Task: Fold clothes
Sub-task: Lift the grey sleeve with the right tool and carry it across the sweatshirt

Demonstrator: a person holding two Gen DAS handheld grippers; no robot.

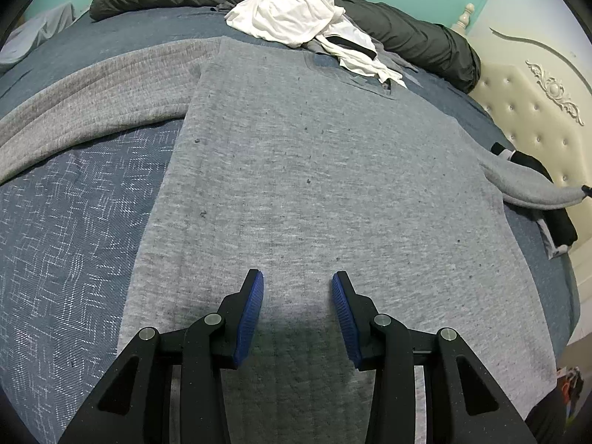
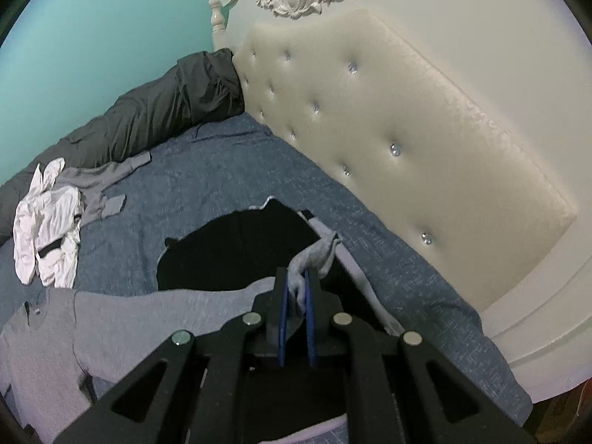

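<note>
Right gripper [image 2: 296, 288] pinches what looks like the grey shirt's [image 1: 314, 185] sleeve; left gripper [image 1: 298, 285] hovers, jaws parted.

A cream tufted headboard [image 2: 388, 140] with crystal buttons and a carved scroll crest is standing against the teal wall [image 2: 92, 26]. Below the headboard a blue woven bedspread [image 2: 229, 170] is covering the bed.

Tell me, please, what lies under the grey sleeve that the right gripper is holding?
A black garment lies on the blue bedspread beneath the grey sleeve. The right gripper and sleeve hide its near part.
</note>
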